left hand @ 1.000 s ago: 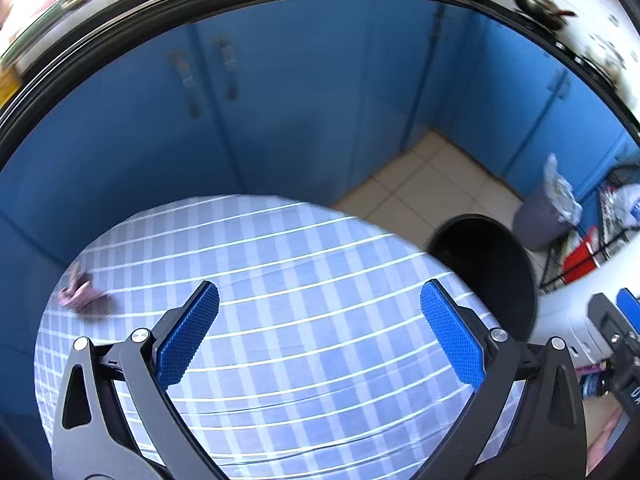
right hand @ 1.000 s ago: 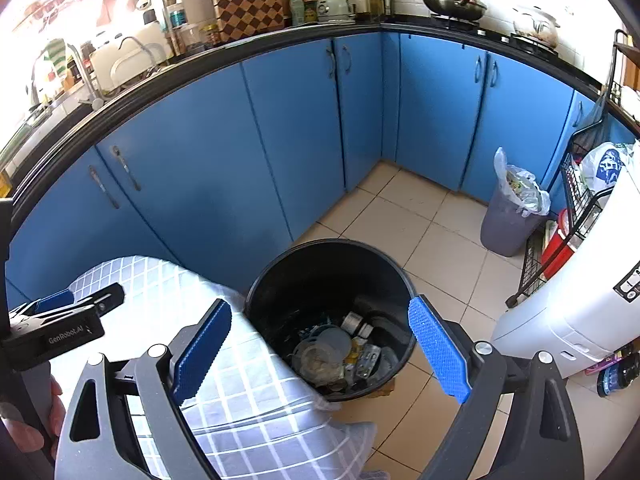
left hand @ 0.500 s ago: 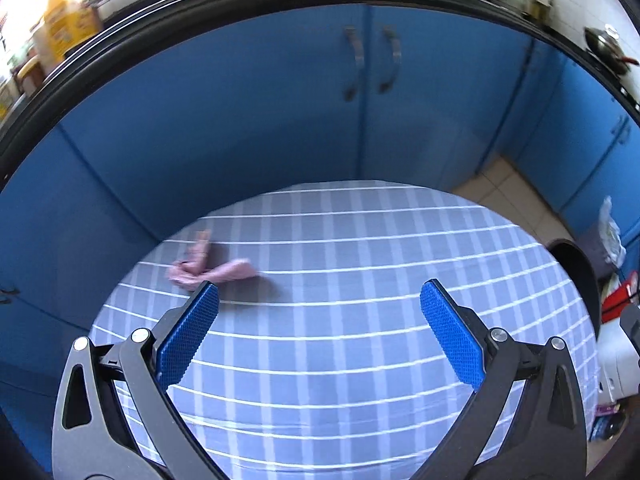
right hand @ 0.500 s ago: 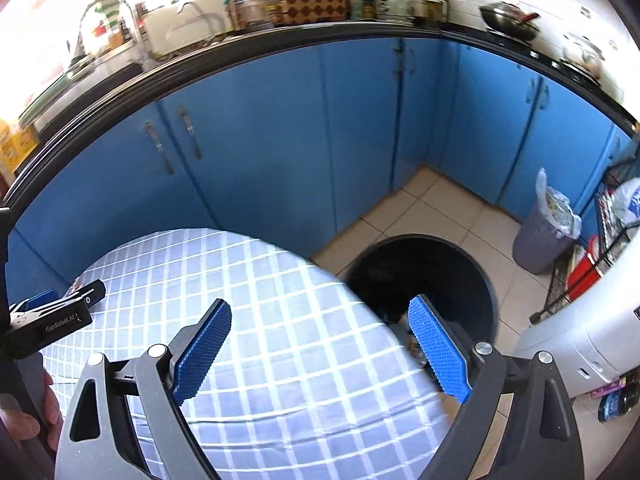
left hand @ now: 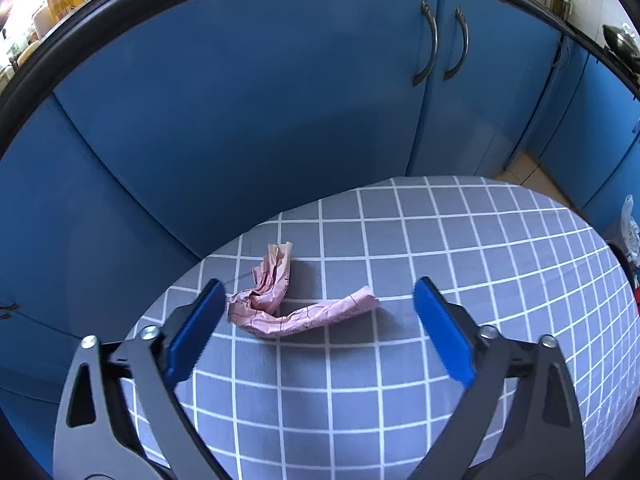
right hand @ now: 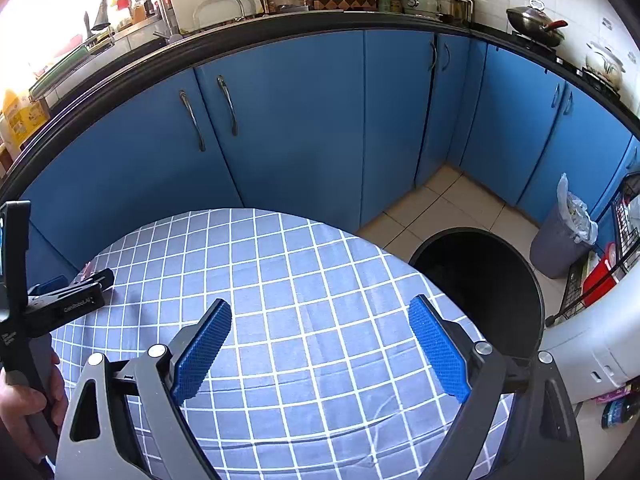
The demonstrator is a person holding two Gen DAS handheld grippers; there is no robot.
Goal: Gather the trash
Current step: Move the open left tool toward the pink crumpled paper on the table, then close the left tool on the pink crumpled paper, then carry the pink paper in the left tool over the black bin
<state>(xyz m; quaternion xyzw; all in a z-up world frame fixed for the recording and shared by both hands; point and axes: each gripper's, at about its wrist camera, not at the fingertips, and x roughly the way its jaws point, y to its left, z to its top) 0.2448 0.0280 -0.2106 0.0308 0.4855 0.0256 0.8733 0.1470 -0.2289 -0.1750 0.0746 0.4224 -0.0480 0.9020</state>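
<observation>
A crumpled pink paper wrapper (left hand: 280, 308) lies near the far left edge of the round table with the grey checked cloth (left hand: 440, 240). My left gripper (left hand: 316, 320) hangs just above it, jaws wide on either side of the wrapper and closing, pads clear of it. In the right wrist view the left gripper (right hand: 92, 280) shows at the left, held by a hand, with a bit of pink wrapper (right hand: 86, 269) behind its tip. My right gripper (right hand: 320, 344) stands open and empty over the middle of the table. A black trash bin (right hand: 480, 280) stands on the floor right of the table.
Blue kitchen cabinets (right hand: 300, 120) curve closely behind the table. A small grey bin with a plastic bag (right hand: 560, 236) stands on the tiled floor at the right, beside a wire rack (right hand: 624, 240) and a white appliance (right hand: 592, 344).
Both grippers swung left across the table. The pink wrapper came from the far left of the left wrist view to between the left jaws, which narrowed a little. The black bin slid right.
</observation>
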